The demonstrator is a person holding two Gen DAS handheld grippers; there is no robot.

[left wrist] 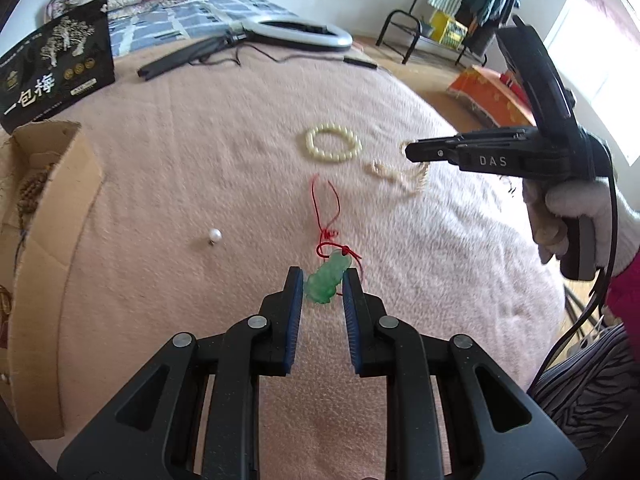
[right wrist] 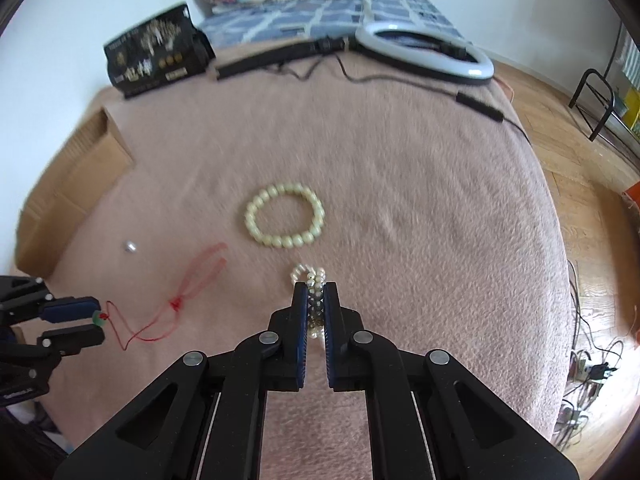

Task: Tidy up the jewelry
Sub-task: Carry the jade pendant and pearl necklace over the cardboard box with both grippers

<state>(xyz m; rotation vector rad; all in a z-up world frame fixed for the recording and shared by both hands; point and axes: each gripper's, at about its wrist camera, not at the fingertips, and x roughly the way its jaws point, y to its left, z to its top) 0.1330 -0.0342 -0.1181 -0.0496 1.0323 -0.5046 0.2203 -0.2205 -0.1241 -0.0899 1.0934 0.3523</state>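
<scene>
Cardboard box (left wrist: pixel 60 184) at blanket's (left wrist: pixel 200 152) left edge: brown bead strand (left wrist: pixel 30 192) inside. L gripper (left wrist: pixel 322 280) clamped on green jade pendant (left wrist: pixel 326 278), long axis running away from cam, red cord (left wrist: pixel 326 212) trailing ahead. R gripper (right wrist: pixel 315 300) clenched on small pearl bracelet (right wrist: pixel 310 276). Cream bead bracelet (right wrist: pixel 285 216) flat on blanket just beyond; loose pearl (left wrist: pixel 215 235) lying apart.

Two grippers: left gripper (left wrist: pixel 322 274), right gripper (right wrist: pixel 315 288). One green jade pendant (left wrist: pixel 327 280) on one red cord (left wrist: pixel 325 216). One cream bead bracelet (right wrist: pixel 285 216). One small pearl bracelet (right wrist: pixel 314 280), its strands too blurred to count. One loose pearl (left wrist: pixel 215 235). One cardboard box (left wrist: pixel 52 208). One black printed package (left wrist: pixel 56 64). One ring light (right wrist: pixel 426 50). One gloved hand (left wrist: pixel 576 216). One pink blanket (right wrist: pixel 400 184).
</scene>
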